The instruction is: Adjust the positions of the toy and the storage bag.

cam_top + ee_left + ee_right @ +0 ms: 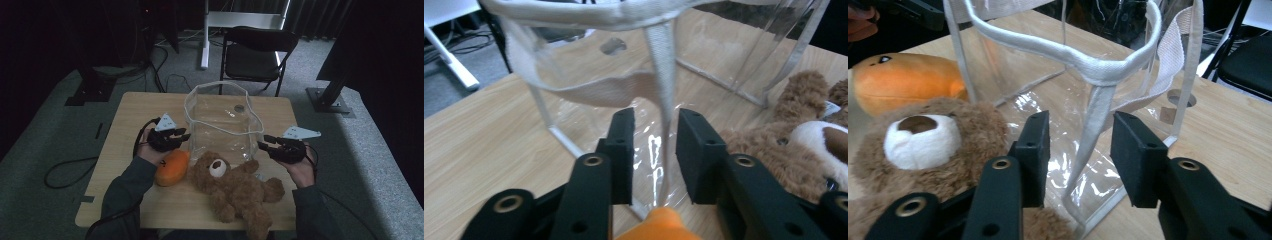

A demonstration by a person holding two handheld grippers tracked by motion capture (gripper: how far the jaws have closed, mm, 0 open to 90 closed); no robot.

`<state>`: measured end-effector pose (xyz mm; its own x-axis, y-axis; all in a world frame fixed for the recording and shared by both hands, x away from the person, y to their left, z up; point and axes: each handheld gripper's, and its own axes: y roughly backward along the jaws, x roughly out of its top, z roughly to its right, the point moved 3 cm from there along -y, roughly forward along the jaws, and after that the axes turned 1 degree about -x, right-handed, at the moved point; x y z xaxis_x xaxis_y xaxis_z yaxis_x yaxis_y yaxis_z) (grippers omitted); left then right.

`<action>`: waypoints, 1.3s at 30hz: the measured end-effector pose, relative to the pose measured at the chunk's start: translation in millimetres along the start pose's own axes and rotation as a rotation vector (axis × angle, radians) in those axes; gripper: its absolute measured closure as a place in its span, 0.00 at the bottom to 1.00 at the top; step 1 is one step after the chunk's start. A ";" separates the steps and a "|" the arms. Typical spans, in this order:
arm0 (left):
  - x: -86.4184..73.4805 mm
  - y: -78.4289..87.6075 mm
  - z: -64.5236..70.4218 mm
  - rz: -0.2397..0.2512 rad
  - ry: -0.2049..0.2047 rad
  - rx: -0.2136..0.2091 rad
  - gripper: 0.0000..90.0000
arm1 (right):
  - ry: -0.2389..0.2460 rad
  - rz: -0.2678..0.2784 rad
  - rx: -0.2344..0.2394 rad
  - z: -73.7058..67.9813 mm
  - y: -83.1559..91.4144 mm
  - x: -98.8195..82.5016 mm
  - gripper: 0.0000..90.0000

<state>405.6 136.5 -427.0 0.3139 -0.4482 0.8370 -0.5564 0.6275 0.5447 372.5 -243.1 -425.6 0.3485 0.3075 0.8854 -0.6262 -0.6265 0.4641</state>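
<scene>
Left gripper (183, 135): jaws parted, nothing pinched. In the left gripper view the gripper (655, 132) looks at a near corner of the clear bag (724, 55), and the white corner strap (663, 85) runs down through the gap between the two black pads without either pad pressing on it. An orange tip of the orange plush toy (659, 225) shows just below the jaws.

Right gripper (263, 144): jaws likewise parted, nothing pinched. In the right gripper view the gripper (1079, 145) faces the bag's other near corner; the white seam strap (1095, 120) drops from the rim (1058, 50) into the space between the pads, clear of both.

Bag (220, 112): stands upright near the middle of the wooden table (125, 120), mouth open upward, white band around the rim. The two grippers sit at its near-left and near-right corners, one on each side, tips pointing inward at it.

Teddy bear (235, 187): brown, lies on its back on the table in front of the bag, head (923, 137) near the bag's front wall, legs toward the near table edge. The orange toy (171, 168) lies just beside the bear's head on its left, below the left hand (150, 150).

Beyond the table: a black folding chair (255, 52) on grey carpet, and cables on the floor at left.
</scene>
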 end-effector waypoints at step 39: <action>-10.7 -15.6 7.8 -0.021 0.013 -0.032 0.83 | -0.016 -0.062 -0.061 -4.1 -32.8 -15.8 0.90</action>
<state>405.0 126.5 -444.9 0.3352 -0.4534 0.8259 -0.5251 0.6379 0.5633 384.6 -224.4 -454.7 0.3987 0.3323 0.8548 -0.6444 -0.5617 0.5189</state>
